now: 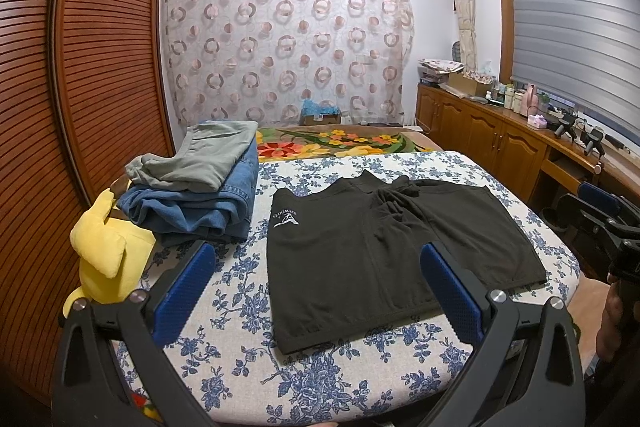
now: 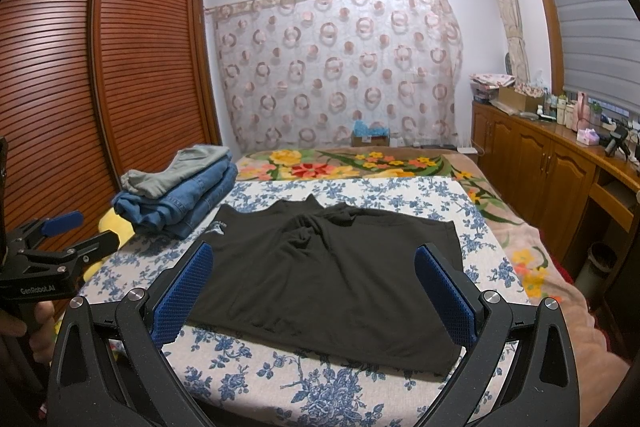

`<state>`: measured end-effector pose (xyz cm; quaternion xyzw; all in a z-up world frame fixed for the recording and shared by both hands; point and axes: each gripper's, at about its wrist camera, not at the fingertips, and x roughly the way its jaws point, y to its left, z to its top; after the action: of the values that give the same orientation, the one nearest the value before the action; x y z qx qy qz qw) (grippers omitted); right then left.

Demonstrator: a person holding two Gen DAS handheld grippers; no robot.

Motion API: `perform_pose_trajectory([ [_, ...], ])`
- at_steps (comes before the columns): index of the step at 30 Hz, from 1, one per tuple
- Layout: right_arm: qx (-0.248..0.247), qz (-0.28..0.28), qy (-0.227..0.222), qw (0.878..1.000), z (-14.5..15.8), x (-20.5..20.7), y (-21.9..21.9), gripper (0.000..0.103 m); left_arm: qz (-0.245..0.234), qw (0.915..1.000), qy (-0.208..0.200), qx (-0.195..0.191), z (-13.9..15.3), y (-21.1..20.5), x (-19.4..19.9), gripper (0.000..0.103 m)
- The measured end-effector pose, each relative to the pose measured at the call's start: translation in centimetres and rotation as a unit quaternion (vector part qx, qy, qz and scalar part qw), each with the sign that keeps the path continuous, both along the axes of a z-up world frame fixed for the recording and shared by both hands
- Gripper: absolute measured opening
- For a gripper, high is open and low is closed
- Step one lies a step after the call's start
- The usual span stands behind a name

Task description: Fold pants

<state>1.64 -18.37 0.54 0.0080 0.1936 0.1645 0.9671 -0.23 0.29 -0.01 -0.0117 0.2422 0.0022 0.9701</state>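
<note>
Black shorts point(image 1: 360, 259) with a small white logo lie flat on the blue-flowered cloth point(image 1: 224, 291), legs side by side with a bunched crease near the crotch; they also show in the right wrist view point(image 2: 332, 275). My left gripper point(image 1: 316, 259) is open and empty, held above the near edge of the shorts. My right gripper point(image 2: 314, 259) is open and empty, also over the near hem. The right gripper shows at the right edge of the left wrist view point(image 1: 592, 211); the left gripper shows at the left of the right wrist view point(image 2: 76, 231).
A stack of folded jeans point(image 1: 200, 203) with grey pants point(image 1: 200, 159) on top sits at the left of the cloth. A yellow plush point(image 1: 104, 251) lies beside it. A slatted wardrobe point(image 1: 80, 67) stands left, a wooden cabinet point(image 1: 500, 139) right.
</note>
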Motion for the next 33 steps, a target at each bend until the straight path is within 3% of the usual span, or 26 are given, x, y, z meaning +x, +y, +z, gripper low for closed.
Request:
perform_pose_trajectory([
  [16, 0.000, 0.001, 0.001, 1.000, -0.5, -0.1, 0.6, 0.103, 0.001, 1.0000, 0.006, -0.002, -0.6, 0.4, 0.3, 0.103],
  [33, -0.036, 0.023, 0.039, 0.998, -4.2, 1.8, -0.3, 0.102, 0.008, 0.9974, 0.067, -0.023, -6.2, 2.3, 2.5, 0.103],
])
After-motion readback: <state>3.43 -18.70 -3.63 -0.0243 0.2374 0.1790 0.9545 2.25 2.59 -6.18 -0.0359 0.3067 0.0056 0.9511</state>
